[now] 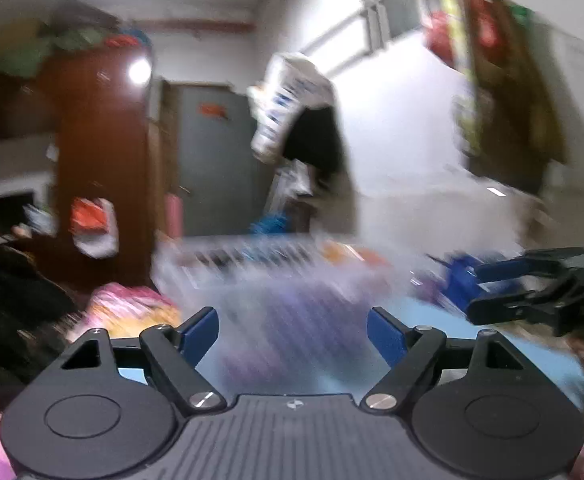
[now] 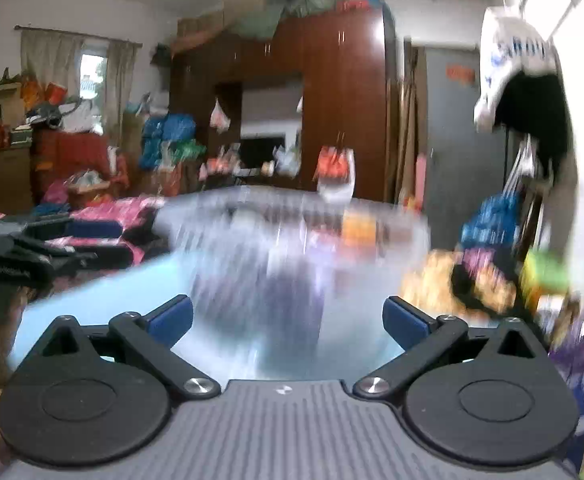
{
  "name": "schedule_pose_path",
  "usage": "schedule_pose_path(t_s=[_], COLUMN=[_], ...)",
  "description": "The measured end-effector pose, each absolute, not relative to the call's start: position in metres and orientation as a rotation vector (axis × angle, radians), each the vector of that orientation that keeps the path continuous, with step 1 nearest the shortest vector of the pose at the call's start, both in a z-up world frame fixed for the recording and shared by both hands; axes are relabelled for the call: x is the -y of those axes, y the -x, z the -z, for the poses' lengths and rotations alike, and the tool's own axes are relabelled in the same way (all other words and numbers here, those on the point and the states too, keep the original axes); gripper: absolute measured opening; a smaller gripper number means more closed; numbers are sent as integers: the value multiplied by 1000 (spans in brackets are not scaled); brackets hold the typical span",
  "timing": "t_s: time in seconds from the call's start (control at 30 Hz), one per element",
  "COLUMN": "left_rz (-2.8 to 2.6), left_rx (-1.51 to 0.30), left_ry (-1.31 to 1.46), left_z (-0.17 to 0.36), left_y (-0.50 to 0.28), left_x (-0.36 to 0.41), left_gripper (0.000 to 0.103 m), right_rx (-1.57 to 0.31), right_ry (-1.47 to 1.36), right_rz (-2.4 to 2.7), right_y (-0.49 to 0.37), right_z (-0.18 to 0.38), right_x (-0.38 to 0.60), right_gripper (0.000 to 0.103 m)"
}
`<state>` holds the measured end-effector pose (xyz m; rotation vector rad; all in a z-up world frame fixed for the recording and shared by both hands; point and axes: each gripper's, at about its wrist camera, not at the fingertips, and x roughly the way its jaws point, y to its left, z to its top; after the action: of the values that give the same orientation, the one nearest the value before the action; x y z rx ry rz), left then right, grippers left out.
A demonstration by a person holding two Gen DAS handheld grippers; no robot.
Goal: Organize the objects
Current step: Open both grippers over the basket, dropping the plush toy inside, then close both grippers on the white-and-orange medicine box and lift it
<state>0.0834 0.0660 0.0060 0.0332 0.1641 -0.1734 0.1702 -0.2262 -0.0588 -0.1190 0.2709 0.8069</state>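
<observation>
Both views are smeared by motion blur. A clear plastic bin (image 1: 284, 300) (image 2: 252, 264) holding several blurred colourful items stands on a light blue surface (image 1: 424, 312) (image 2: 112, 292). My left gripper (image 1: 292, 320) is open just in front of the bin, blue pads wide apart with nothing between them. My right gripper (image 2: 288, 306) is also wide open before the bin and holds nothing. In the left wrist view the right gripper (image 1: 488, 292) shows at the bin's right side. In the right wrist view the left gripper (image 2: 72, 240) shows at the bin's left side.
A tall brown wardrobe (image 1: 100, 152) (image 2: 344, 100) and a grey door (image 1: 212, 160) stand behind the bin. Pink bedding (image 2: 104, 216) lies at the left. Yellow and green snack packets (image 2: 472, 280) crowd the right. Bags hang from the wardrobe (image 2: 334, 172).
</observation>
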Motion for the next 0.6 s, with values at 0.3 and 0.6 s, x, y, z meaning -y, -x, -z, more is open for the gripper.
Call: schedule_pose_path(t_s=[0.3,0.6], left_rz=[318,384], left_rx=[-255,-313], left_ry=[-56,-43], left_z=[43,66], left_y=[-48,-63], left_x=[-36,-31], left_gripper=[84,77], right_rx=[-282,-317], right_ry=[39,42], right_rz=[-881,-922], right_y=[-152,-153], right_z=[93,114], right_x=[242,245], right_gripper=[103,72])
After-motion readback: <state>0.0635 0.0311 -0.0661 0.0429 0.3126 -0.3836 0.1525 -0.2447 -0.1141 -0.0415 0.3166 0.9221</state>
